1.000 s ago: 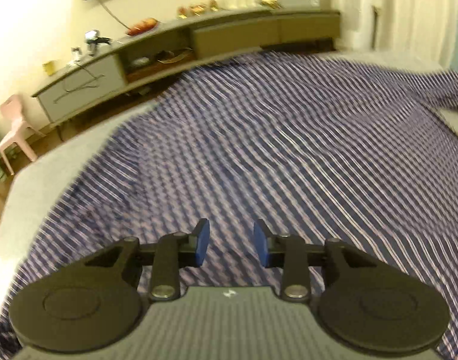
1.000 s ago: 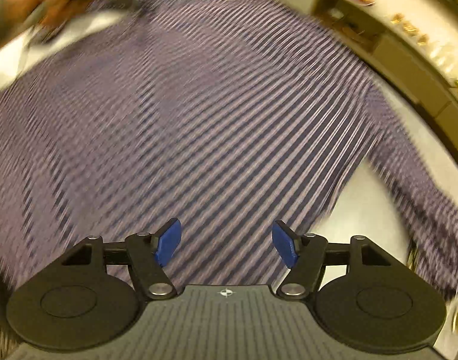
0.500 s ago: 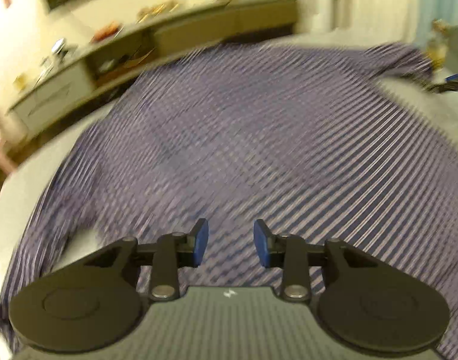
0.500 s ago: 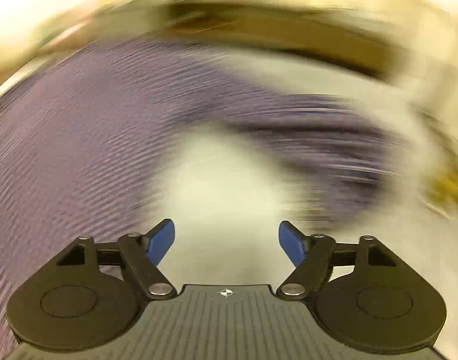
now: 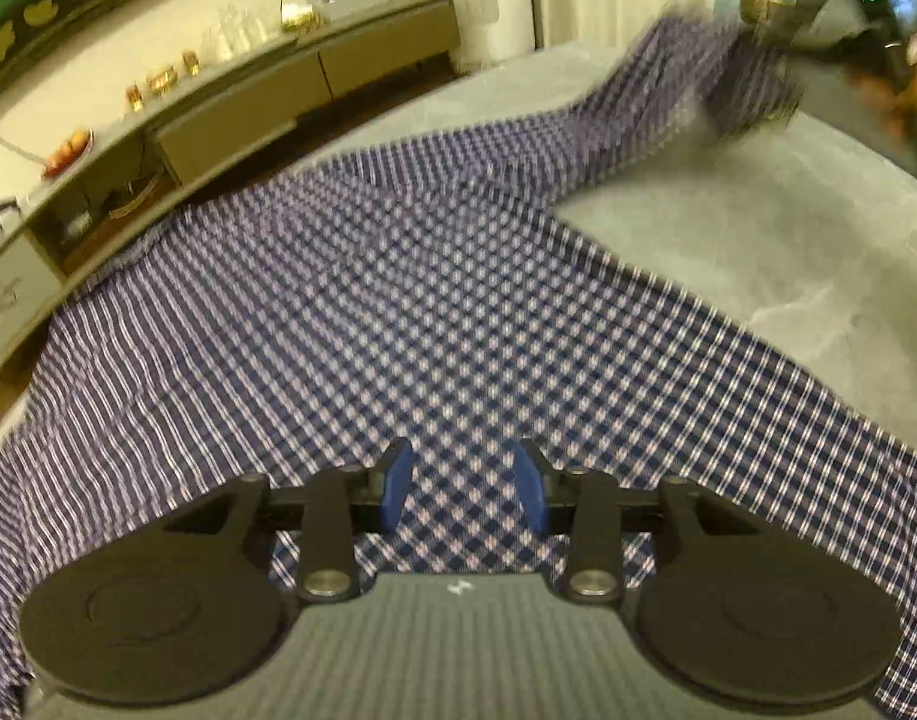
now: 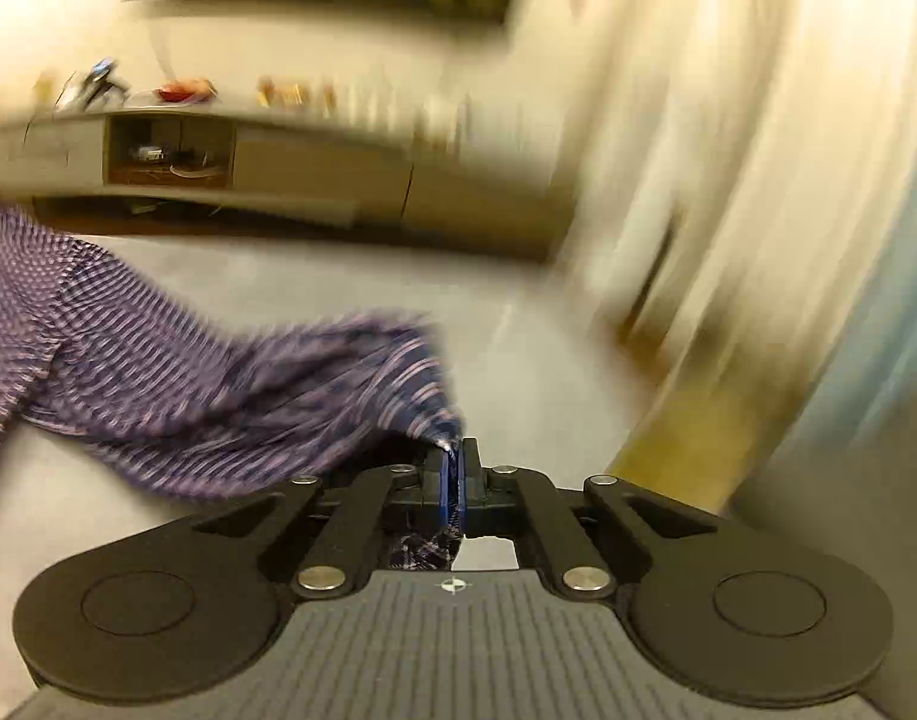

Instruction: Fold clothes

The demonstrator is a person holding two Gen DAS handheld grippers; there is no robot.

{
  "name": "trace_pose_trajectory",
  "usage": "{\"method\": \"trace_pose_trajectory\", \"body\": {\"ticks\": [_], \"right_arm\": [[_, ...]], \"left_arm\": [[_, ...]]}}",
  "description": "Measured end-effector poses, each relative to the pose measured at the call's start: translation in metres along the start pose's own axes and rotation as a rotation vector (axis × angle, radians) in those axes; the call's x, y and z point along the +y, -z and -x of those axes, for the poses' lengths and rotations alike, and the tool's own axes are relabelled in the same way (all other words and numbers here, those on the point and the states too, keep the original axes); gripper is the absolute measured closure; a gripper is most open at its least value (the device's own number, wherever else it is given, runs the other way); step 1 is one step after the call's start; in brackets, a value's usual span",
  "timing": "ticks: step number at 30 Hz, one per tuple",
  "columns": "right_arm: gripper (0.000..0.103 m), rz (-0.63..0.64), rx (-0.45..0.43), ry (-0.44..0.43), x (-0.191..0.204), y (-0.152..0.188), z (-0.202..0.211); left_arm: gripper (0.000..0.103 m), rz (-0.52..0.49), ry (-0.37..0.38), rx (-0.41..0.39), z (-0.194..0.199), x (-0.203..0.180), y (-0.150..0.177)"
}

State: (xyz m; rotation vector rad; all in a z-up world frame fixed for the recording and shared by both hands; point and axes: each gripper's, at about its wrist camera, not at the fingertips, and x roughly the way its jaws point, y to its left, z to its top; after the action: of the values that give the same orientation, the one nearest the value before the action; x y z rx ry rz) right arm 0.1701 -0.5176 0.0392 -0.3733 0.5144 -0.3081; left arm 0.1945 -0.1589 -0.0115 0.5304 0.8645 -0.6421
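Note:
A blue and white checked shirt [image 5: 398,312] lies spread on a grey surface [image 5: 758,228]. My left gripper [image 5: 463,486] hovers open over the shirt's near part, holding nothing. One sleeve [image 5: 668,90] stretches to the far right, where my right gripper [image 5: 866,6] shows blurred. In the right wrist view my right gripper [image 6: 455,483] is shut on the sleeve end [image 6: 248,396], which trails off to the left above the surface.
A long low sideboard [image 5: 230,108] with small items on top runs along the far wall, also in the right wrist view [image 6: 218,162]. Pale curtains [image 6: 758,180] hang at the right. Bare grey surface [image 6: 278,276] lies beyond the sleeve.
My right gripper has swung off the shirt's body to the sleeve and shut on its end, lifting it. My left gripper has stayed open and turned right over the shirt.

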Motion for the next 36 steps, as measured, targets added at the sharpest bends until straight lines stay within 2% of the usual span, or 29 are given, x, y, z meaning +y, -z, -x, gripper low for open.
{"method": "trace_pose_trajectory", "body": {"ticks": [2, 3, 4, 7, 8, 9, 11, 14, 16, 18, 21, 24, 27, 30, 31, 32, 33, 34, 36], "right_arm": [[0.102, 0.269, -0.132, 0.174, 0.011, -0.002, 0.025], [0.101, 0.341, -0.072, 0.172, 0.012, 0.006, 0.021], [0.095, 0.412, -0.012, 0.171, 0.013, 0.013, 0.018], [0.066, 0.613, 0.223, 0.119, 0.021, 0.055, 0.000], [0.066, 0.631, 0.264, 0.093, 0.021, 0.064, 0.001], [0.066, 0.618, 0.269, 0.062, 0.019, 0.065, 0.009], [0.062, 0.531, 0.213, 0.042, 0.017, 0.049, 0.030], [0.056, 0.315, 0.044, -0.090, 0.029, 0.009, 0.067], [0.056, 0.220, -0.003, -0.344, 0.055, -0.005, 0.089], [0.057, 0.210, -0.004, -0.573, 0.088, -0.006, 0.107], [0.058, 0.252, 0.030, -0.746, 0.120, 0.004, 0.120], [0.058, 0.304, 0.096, -0.820, 0.132, 0.018, 0.114], [0.061, 0.335, 0.132, -0.865, 0.128, 0.030, 0.117], [0.061, 0.351, 0.165, -0.931, 0.116, 0.031, 0.121], [0.060, 0.352, 0.174, -0.943, 0.115, 0.032, 0.122], [0.060, 0.354, 0.182, -0.955, 0.115, 0.032, 0.124], [0.060, 0.356, 0.187, -0.962, 0.119, 0.033, 0.128], [0.060, 0.354, 0.191, -0.965, 0.121, 0.034, 0.125], [0.059, 0.359, 0.196, -0.970, 0.118, 0.035, 0.127]], "left_arm": [[0.065, 0.017, -0.006, 0.032, -0.015, 0.005, -0.003], [0.065, 0.026, -0.008, 0.047, -0.024, 0.008, -0.006], [0.065, 0.028, -0.014, 0.049, -0.031, 0.011, -0.012], [0.065, 0.013, -0.077, 0.025, -0.055, 0.021, -0.047], [0.065, 0.011, -0.100, 0.015, -0.065, 0.025, -0.062], [0.065, 0.009, -0.122, 0.006, -0.075, 0.029, -0.077], [0.064, 0.025, -0.145, -0.014, -0.100, 0.040, -0.110], [0.065, 0.040, -0.201, -0.018, -0.141, 0.050, -0.156], [0.065, 0.035, -0.231, -0.011, -0.170, 0.056, -0.178], [0.066, 0.034, -0.237, 0.005, -0.192, 0.060, -0.189], [0.071, 0.030, -0.225, -0.017, -0.207, 0.065, -0.202], [0.078, 0.052, -0.224, -0.027, -0.218, 0.073, -0.213], [0.089, 0.065, -0.230, -0.034, -0.226, 0.078, -0.221], [0.088, 0.076, -0.238, -0.039, -0.224, 0.078, -0.223], [0.087, 0.077, -0.245, -0.040, -0.221, 0.077, -0.222], [0.080, 0.079, -0.252, -0.041, -0.218, 0.076, -0.221], [0.068, 0.081, -0.259, -0.042, -0.215, 0.075, -0.220], [0.063, 0.084, -0.260, -0.041, -0.210, 0.074, -0.218], [0.060, 0.082, -0.255, -0.040, -0.197, 0.071, -0.212]]}}
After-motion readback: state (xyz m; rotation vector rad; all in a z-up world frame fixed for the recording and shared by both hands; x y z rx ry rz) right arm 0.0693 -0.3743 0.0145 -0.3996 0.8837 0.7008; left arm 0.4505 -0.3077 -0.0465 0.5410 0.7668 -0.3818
